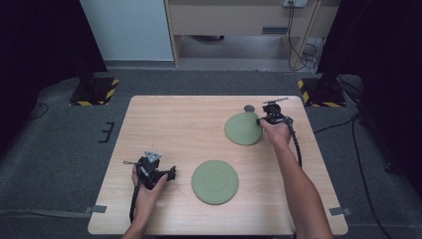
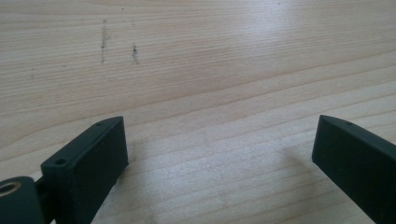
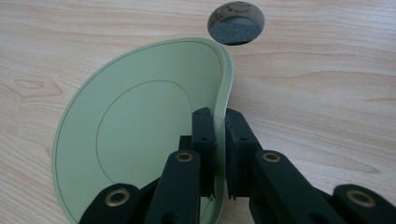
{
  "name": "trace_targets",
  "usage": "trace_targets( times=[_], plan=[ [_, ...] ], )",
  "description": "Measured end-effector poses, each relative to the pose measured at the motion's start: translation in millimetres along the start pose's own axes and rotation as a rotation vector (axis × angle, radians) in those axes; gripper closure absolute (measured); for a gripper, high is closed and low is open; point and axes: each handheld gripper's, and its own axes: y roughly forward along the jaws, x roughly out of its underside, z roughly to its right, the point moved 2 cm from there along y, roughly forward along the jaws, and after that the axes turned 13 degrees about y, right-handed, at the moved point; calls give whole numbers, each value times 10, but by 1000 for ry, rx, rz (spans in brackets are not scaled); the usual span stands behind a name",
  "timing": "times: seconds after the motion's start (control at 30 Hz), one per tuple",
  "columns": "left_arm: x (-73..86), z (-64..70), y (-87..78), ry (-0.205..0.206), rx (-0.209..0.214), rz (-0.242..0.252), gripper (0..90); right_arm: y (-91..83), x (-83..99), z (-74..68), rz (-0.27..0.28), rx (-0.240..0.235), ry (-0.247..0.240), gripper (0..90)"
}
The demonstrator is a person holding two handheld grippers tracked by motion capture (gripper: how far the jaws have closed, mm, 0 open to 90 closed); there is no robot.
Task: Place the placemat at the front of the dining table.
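Observation:
Two pale green plates are on the wooden table (image 1: pixel 174 124). One plate (image 1: pixel 214 181) lies flat near the front middle. The other plate (image 1: pixel 242 128) (image 3: pixel 135 135) is at the back right, tilted up on its right rim, which my right gripper (image 1: pixel 261 121) (image 3: pixel 219 154) pinches between its jaws. My left gripper (image 1: pixel 171 173) (image 2: pixel 219 154) rests low at the front left, left of the flat plate, jaws wide apart over bare wood with nothing between them.
A small round grey-topped disc (image 1: pixel 249 108) (image 3: pixel 236 22) lies just beyond the held plate. Cables trail from both grippers. Table edges are close to the right hand; black stands (image 1: pixel 92 84) flank the table on the floor.

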Motion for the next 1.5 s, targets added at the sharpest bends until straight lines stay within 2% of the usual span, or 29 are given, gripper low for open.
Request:
trace_targets(
  times=[0.3,0.73,0.97,1.17,1.27,1.5],
  plan=[
    [23,-59,-2,-2,-28,-12,30,-5,-2,44,-4,27,-3,842],
    [33,-54,21,4,-25,-25,25,7,6,100,-14,36,14,819],
    [32,-55,23,4,-25,-25,23,19,7,142,-18,31,41,786],
    [32,-55,23,4,-26,-26,23,34,17,168,-18,47,52,730],
    [31,-54,24,3,-27,-25,23,56,43,193,-20,76,49,670],
    [31,-54,24,4,-26,-25,23,46,59,232,-10,82,70,602]
  ],
)
